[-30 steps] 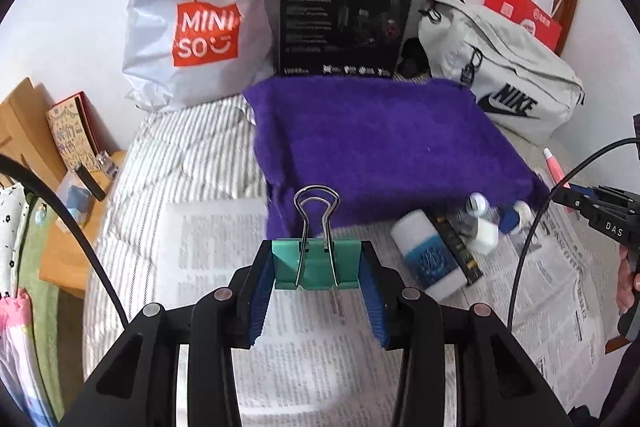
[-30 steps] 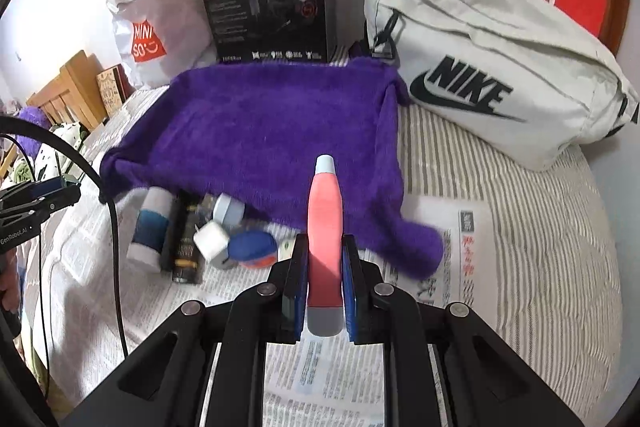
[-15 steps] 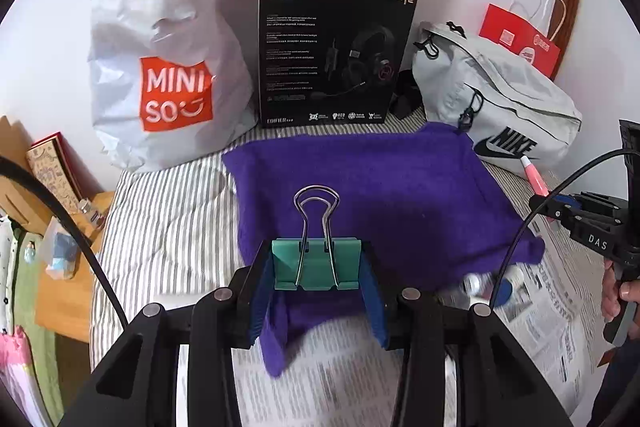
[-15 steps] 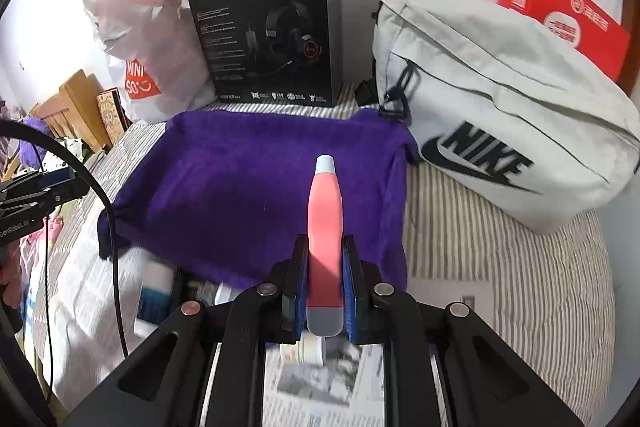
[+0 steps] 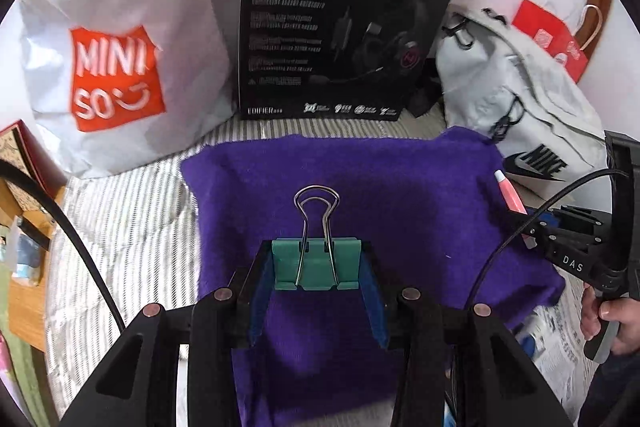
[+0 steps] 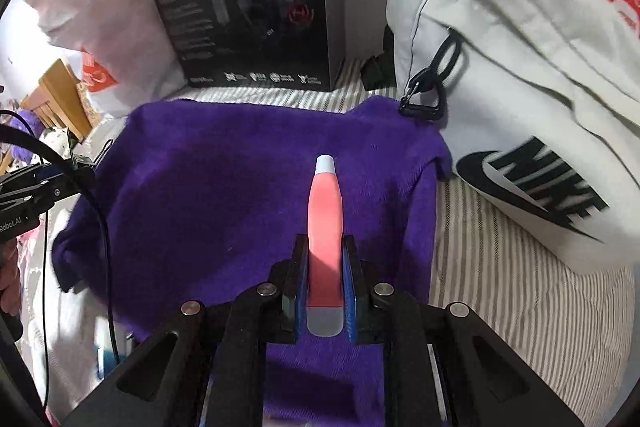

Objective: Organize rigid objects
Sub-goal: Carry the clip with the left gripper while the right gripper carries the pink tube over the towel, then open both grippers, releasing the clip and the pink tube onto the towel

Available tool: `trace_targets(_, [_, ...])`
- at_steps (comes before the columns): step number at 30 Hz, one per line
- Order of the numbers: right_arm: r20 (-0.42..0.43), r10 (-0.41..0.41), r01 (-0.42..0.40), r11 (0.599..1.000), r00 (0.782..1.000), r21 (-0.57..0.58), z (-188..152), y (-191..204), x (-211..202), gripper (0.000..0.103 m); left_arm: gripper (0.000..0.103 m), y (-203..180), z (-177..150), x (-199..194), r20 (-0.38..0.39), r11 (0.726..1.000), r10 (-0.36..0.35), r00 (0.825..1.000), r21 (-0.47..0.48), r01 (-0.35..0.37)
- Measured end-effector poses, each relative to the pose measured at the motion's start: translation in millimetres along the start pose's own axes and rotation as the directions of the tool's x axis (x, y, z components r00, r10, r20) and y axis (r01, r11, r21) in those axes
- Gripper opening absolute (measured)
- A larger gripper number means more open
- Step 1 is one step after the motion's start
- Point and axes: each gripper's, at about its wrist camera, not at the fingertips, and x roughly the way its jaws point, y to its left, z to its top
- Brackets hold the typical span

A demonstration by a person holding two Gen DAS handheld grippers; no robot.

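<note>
From the left wrist camera, the left gripper (image 5: 316, 263) pinches a green binder clip (image 5: 316, 261) across its body, wire handles pointing forward, above the near half of the purple towel (image 5: 360, 195). The clip sits square between the blue pads (image 5: 370, 291), so the grip looks sound. To place it well, I would lower it until the body is just over the cloth before letting go — a drop from height could make it bounce or roll on its handles. At the right edge the right gripper (image 5: 532, 223) carries a pink tube (image 5: 508, 193) over the towel's right side, near a grey Nike bag (image 5: 532, 115).

From the right wrist camera, the right gripper's jaws are pressed tight on the tube (image 6: 325, 223) near its flat tail, cap pointing away, over the middle of the towel (image 6: 224, 187). The left gripper (image 6: 86, 161) shows at the left edge. The tube should go down flat and apart from where the clip lands — leaving room between the two claws and clear of the bag's strap clasp (image 6: 424, 99) resting at the towel's far corner.
</note>
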Motion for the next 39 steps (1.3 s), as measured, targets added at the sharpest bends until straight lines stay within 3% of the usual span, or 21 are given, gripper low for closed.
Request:
trace_targets(10, [-0.083,-0.015,0.016,1.0,0.996,0.015,15.2,-10.8,45.5,0.015,0.039,10.8,12.4,48.9,-0.073,1.0,0.004,0.997,-0.029,-0.006])
trace_targets(23, [-0.082,-0.028,0.026,0.999,0.996,-0.022,16.9,-4.8,51.0,0.016,0.041,0.0,13.4,67.8,-0.112,0.997,0.075,0.991,0.026,-0.072])
trace_targets(26, [-0.083,-0.02,0.017,0.999,0.996,-0.034,13.8,-4.5,49.6,0.024,0.054,-4.5,9.7,66.0,-0.12,0.998,0.06,0.991,0.035,-0.056])
trace_targets(29, [-0.09,0.006,-0.008,1.0,0.996,-0.019,10.7,-6.9,46.6,0.045,0.056,-8.0,3.7,63.4,-0.123,0.996,0.078,0.989,0.054,-0.072])
trace_targets(36, [-0.063,-0.005,0.005,1.0,0.998,-0.006,2.5,-7.6,21.1,0.045,0.059,-8.0,-8.8,48.1,-0.147,0.998,0.057,0.987,0.016,-0.055])
trace_targets(39, [-0.037,-0.015,0.014,1.0,0.999,-0.011,-3.8,-4.7,0.5,0.046,0.059,-12.3,-16.1,25.5,-0.119,0.999,0.05,0.992,0.021,-0.048])
